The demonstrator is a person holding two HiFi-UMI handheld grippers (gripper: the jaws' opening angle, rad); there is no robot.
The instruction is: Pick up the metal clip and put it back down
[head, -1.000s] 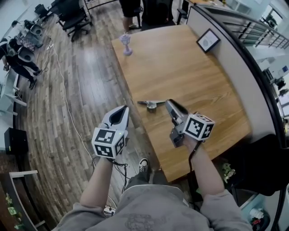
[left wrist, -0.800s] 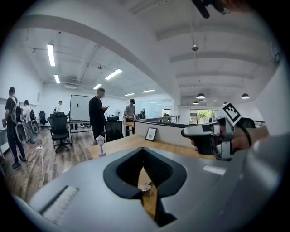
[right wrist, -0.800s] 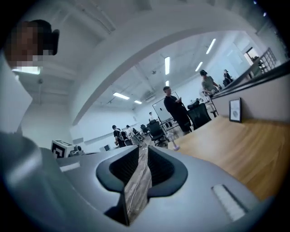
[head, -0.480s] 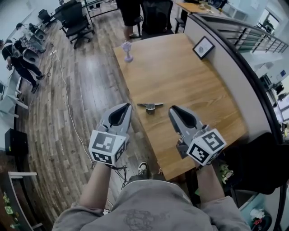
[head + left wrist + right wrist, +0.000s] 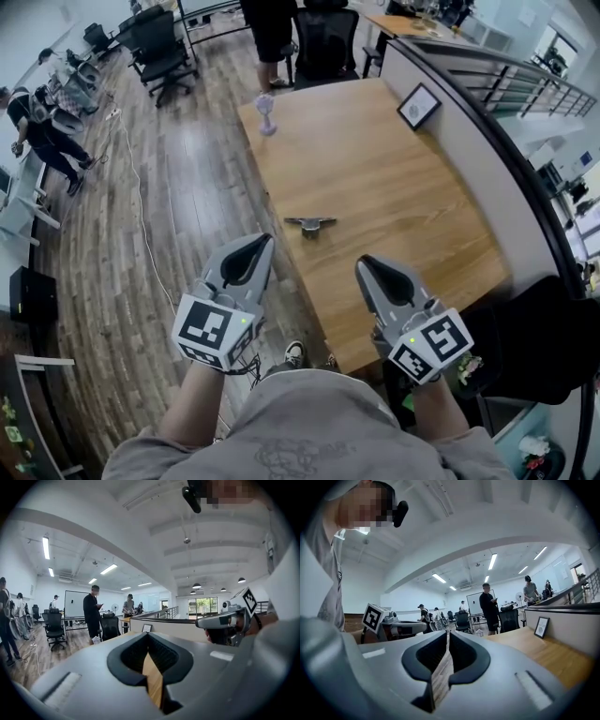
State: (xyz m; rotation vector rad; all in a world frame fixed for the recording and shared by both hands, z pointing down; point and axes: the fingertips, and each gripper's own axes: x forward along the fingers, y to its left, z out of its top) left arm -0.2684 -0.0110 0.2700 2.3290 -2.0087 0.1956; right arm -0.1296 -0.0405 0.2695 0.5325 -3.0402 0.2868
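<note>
Over the wood floor, just off the bench's near-left edge, hangs the left tool. Its jaws are pressed together with nothing in them. Beyond its tip and a little to the right, the metal clip lies flat on the bench, apart from both tools. Over the bench's near edge, the right tool has just been closing its jaws, which meet on nothing. A small picture frame stands at the far right edge.
</note>
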